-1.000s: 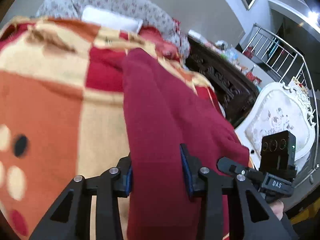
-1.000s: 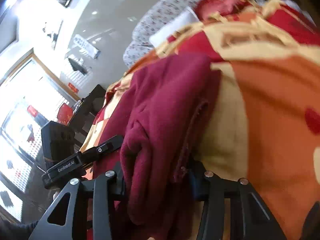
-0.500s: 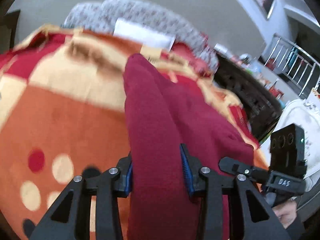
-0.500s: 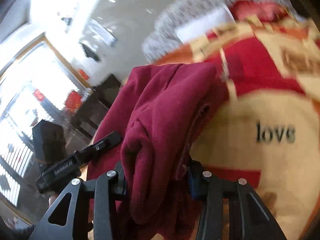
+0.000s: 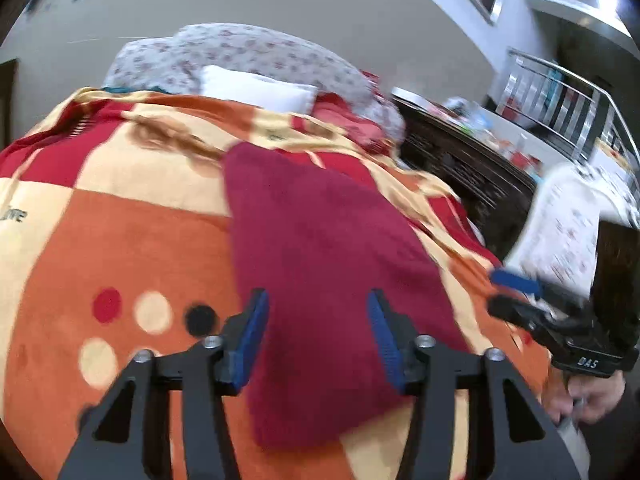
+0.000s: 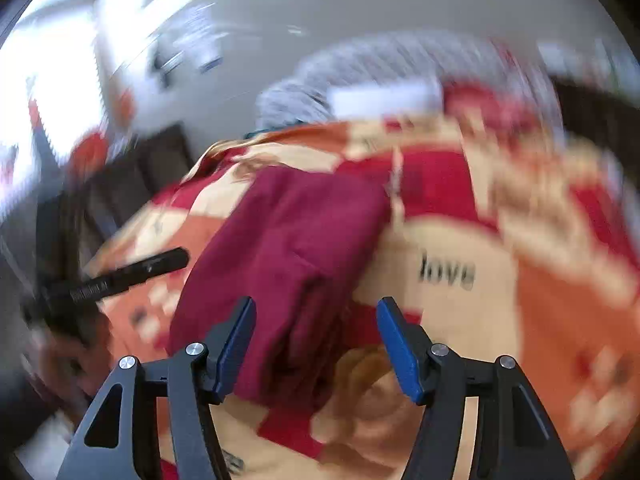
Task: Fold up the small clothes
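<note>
Left gripper (image 5: 316, 332): blue ribbed pads parted, clear of cloth. Maroon fleece garment (image 5: 320, 264): soft, folded into a rough rectangle, flat on orange-and-cream patterned blanket (image 5: 120, 248). Right gripper (image 6: 316, 340): jaws just opened, apparently clear of the garment's thick folded edge; view blurred.

folded maroon garment (image 6: 288, 256) on blurred, seemingly patchwork blanket (image 6: 520, 320)

Your left gripper (image 5: 316, 332) is standing with jaws apart, gripping nothing. Your right gripper (image 6: 316, 340) has just been opening (nothing pinched between its pads), angled downward, your hand (image 5: 596, 394) behind it.
</note>
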A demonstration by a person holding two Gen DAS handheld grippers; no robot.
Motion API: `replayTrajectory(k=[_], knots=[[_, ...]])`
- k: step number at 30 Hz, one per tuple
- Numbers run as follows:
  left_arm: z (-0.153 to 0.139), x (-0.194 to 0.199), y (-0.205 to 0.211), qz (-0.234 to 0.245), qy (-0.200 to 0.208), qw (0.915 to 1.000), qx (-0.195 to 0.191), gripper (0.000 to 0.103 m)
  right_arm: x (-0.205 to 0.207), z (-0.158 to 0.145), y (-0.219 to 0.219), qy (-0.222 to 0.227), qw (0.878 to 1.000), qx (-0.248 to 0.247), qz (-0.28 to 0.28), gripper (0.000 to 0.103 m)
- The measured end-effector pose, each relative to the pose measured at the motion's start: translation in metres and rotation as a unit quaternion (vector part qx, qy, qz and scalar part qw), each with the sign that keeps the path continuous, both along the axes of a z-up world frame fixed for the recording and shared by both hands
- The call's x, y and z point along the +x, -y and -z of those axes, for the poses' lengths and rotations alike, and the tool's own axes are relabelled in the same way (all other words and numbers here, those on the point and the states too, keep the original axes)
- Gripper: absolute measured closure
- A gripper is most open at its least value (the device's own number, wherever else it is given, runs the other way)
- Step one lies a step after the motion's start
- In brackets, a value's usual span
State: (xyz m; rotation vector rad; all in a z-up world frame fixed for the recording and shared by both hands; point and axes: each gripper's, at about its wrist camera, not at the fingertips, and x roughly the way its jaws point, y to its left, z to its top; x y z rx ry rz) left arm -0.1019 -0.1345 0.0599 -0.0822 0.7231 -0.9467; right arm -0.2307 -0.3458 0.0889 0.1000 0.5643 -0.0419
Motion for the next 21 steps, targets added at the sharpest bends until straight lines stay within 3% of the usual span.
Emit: replayTrajectory(k=[2,7,9,13,17,20,21], knots=[[0.011,-0.012,0.004,0.016,-0.015,0.9998,0.004,0.065,-0.003,-0.005,-0.028,0.004,0.997,-0.065,-0.047,0.054],[0.035,-0.017,0.002,-0.004,-0.035,0.9994,-0.006,0.066,0.029,0.003,-0.049,-0.028,0.985,-0.147,-0.082,0.062],[0.037,-0.022,0.006,-0.005,-0.019,0.9998,0.003,0.065,0.044,0.007,-0.043,-0.035,0.986,-0.138,-0.085,0.062],[0.042,-0.022,0.011,0.004,-0.019,0.9998,0.003,0.065,0.067,0.047,-0.019,-0.097,0.988,-0.102,-0.066,0.062],[0.046,-0.015,0.003,0.008,-0.047,0.9983,-0.031,0.064,0.057,0.061,-0.008,-0.041,0.995,-0.073,-0.054,0.062],[0.048,-0.013,0.002,0.006,-0.053,0.9979,-0.038,0.063,0.055,0.062,-0.011,-0.034,0.995,-0.077,-0.052,0.061],[0.047,-0.015,0.003,0.009,-0.050,0.9980,-0.038,0.057,0.055,0.062,-0.013,-0.033,0.995,-0.080,-0.053,0.057]])
